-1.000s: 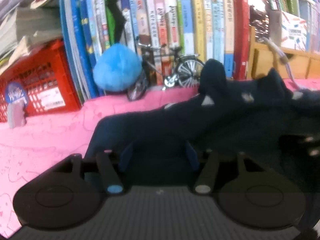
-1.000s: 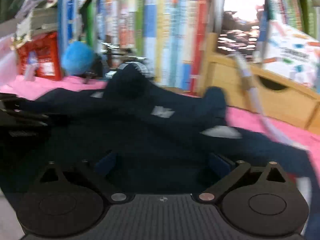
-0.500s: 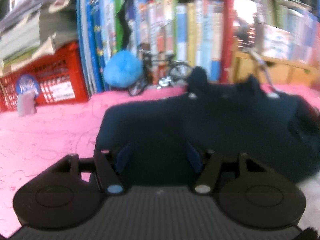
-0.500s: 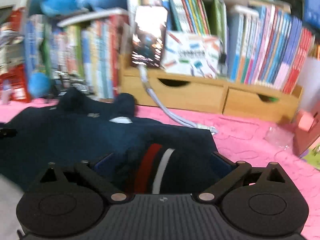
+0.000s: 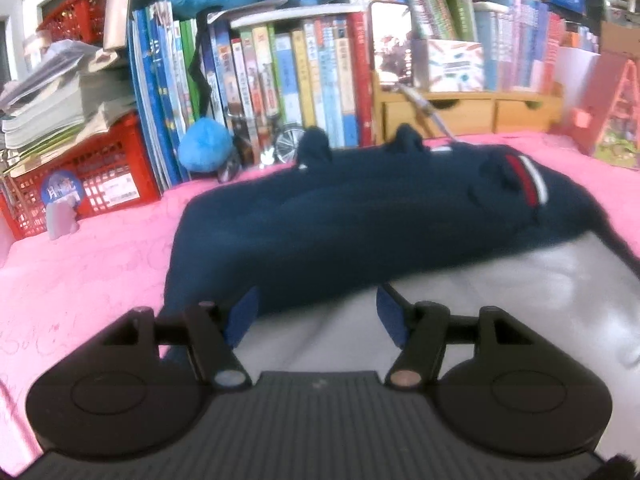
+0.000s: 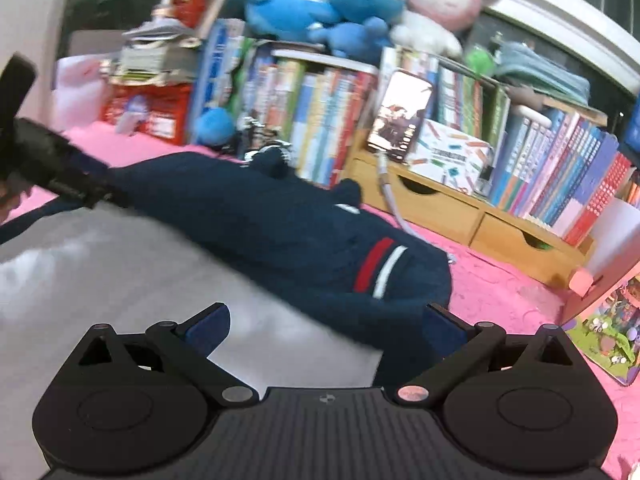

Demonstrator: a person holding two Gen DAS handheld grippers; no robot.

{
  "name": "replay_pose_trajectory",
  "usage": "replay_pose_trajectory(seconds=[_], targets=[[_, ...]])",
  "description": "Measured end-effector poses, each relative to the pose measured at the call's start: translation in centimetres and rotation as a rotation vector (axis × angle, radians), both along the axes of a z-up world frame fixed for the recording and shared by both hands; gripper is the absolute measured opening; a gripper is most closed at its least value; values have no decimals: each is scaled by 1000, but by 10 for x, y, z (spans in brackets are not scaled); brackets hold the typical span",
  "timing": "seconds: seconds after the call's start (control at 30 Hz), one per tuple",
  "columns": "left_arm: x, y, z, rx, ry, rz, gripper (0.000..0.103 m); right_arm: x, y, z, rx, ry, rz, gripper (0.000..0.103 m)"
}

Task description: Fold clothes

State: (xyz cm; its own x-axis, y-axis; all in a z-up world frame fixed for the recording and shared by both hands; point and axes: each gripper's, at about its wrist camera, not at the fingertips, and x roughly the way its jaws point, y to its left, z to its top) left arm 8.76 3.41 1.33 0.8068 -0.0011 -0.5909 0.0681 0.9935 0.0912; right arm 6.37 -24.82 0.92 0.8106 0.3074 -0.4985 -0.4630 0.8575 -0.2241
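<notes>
My left gripper [image 5: 316,314] is opening up its jaws, and I see nothing pinched between them, only the grey-white cloth [image 5: 500,304] below. My right gripper [image 6: 324,326] has its jaws wide apart too and grasps nothing.

The navy garment [image 5: 360,220] lies in a long bunch on the pink cover [image 5: 80,264], just in front of the row of books [image 5: 280,76]. Its red and white stripe [image 6: 380,266] sits at the end nearest the wooden drawers [image 6: 480,224]. Its near edge lies over the grey-white cloth.

Here is what I think could go wrong. The navy garment looks lumpy, with two bumps sticking up on the side by the books. If I fold it now, the lumps may get trapped and the fold comes out crooked. If I reach down in a hurry, I could pinch the grey-white cloth along with it and drag both. The little toy bicycle [image 5: 280,148] and the blue fluffy ball [image 5: 206,145] stand just behind the garment, against the books, so a big pull that way could knock them over. The pictures are blurry, so I might also miss the edge.
</notes>
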Motion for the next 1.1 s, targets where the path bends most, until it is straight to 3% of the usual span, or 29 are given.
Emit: replay_pose_trajectory(seconds=[0.27,0.47,0.63,0.77,0.87,1.1], targets=[[-87,-20,-6,-81,-23,-15,68,-82,8,-16,78,27,-4,103],[-163,-36,-34,-173,-6,-2,69,-155,8,-43,201,41,-82,103],[-204,-39,-51,-171,-95,21,70,-204,6,-72,278,56,-153,103],[-202,-43,-54,-149,-109,13,75,-219,33,-90,67,-60,-156,103],[-203,-49,-57,-115,-131,13,75,-220,38,-95,52,-76,-168,103],[-209,-49,-63,-123,-148,6,75,-221,41,-101,35,-96,-171,103]])
